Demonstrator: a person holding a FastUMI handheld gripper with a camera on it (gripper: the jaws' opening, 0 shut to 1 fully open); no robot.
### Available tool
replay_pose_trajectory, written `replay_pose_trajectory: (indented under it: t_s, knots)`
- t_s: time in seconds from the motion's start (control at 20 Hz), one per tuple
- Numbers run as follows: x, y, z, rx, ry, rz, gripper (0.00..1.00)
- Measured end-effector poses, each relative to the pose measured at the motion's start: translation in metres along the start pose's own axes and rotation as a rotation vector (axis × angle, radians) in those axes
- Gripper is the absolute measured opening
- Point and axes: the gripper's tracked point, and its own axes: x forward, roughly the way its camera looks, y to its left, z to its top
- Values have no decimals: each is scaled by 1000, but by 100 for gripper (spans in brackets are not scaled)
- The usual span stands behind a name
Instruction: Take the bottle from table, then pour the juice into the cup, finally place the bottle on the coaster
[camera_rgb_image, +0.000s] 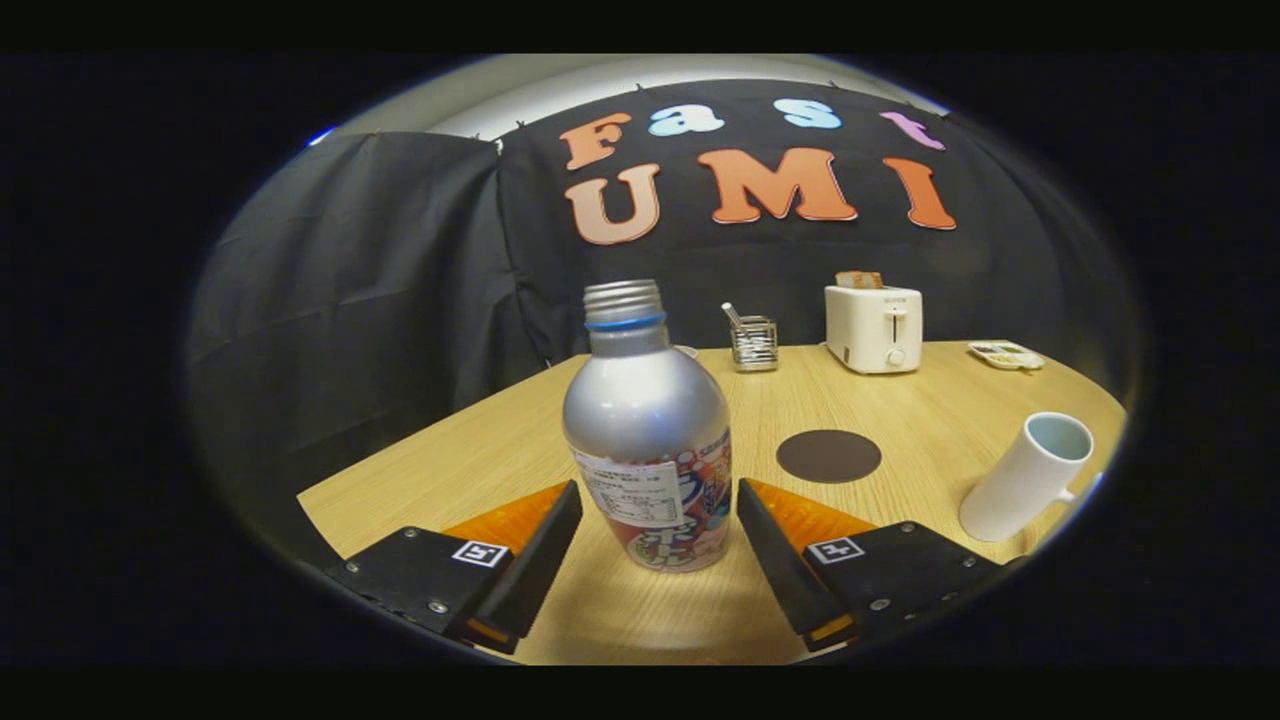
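A silver aluminium bottle (648, 420) with a printed label and an uncapped threaded neck stands upright on the wooden table (520, 440). It sits between my gripper's (660, 500) two black-and-orange fingers (545, 535), with a small gap on each side, so the jaws are open around it. A round dark brown coaster (828, 455) lies flat on the table beyond the right finger. A white cup (1025, 475) with a handle stands further right, near the table's edge, and its inside looks pale.
At the back of the table stand a white toaster (873, 327) with bread in it, a small clear holder (753, 343) with sticks, and a small tray (1005, 354) at the far right. Black cloth walls close the booth behind and to the left.
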Motion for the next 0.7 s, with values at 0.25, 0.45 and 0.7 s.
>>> replay_pose_trajectory:
  t_s: [0.25, 0.45, 0.7]
  knots:
    - [4, -6, 1, 14, 0, -66, 81]
    - [-1, -9, 0, 62, 16, -66, 77]
    - [-22, -28, 24, 173, -26, -51, 77]
